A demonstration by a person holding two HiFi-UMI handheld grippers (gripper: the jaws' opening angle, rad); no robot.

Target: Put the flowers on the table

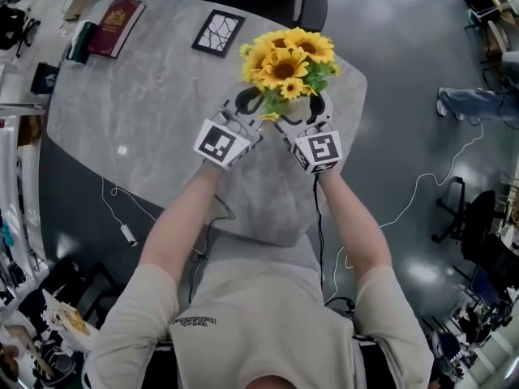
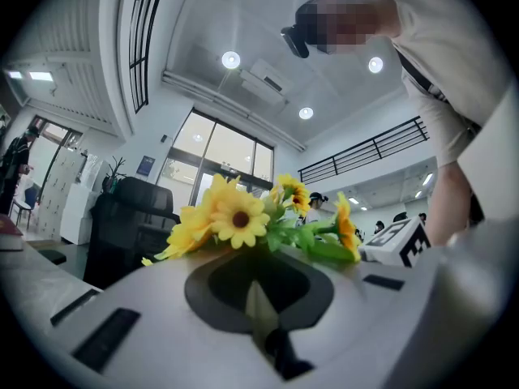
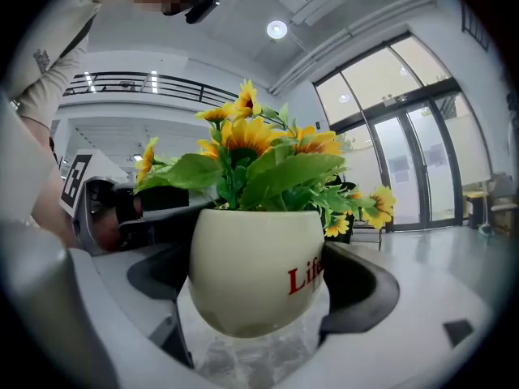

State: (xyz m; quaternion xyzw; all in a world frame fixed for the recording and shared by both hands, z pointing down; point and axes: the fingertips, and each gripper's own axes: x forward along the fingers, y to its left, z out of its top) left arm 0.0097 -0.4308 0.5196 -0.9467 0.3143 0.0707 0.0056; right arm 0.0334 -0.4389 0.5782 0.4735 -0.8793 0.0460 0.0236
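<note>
Head view first: both grippers are up over the far right part of the grey marble counter [image 1: 138, 112], with the flowers [image 1: 285, 63] bunched between them. Right gripper view now: the right gripper [image 1: 315, 110] has its fingers on either side of a cream pot [image 3: 255, 270] with red lettering, gripping it. Sunflowers and green leaves spill over the rim, and marble shows just beneath the pot's base; whether it touches, I can't tell. The left gripper [image 1: 248, 100] has its fingers together with nothing between them, blooms just beyond. A red book [image 1: 116, 27] and a black frame [image 1: 217, 32] lie at the far side.
</note>
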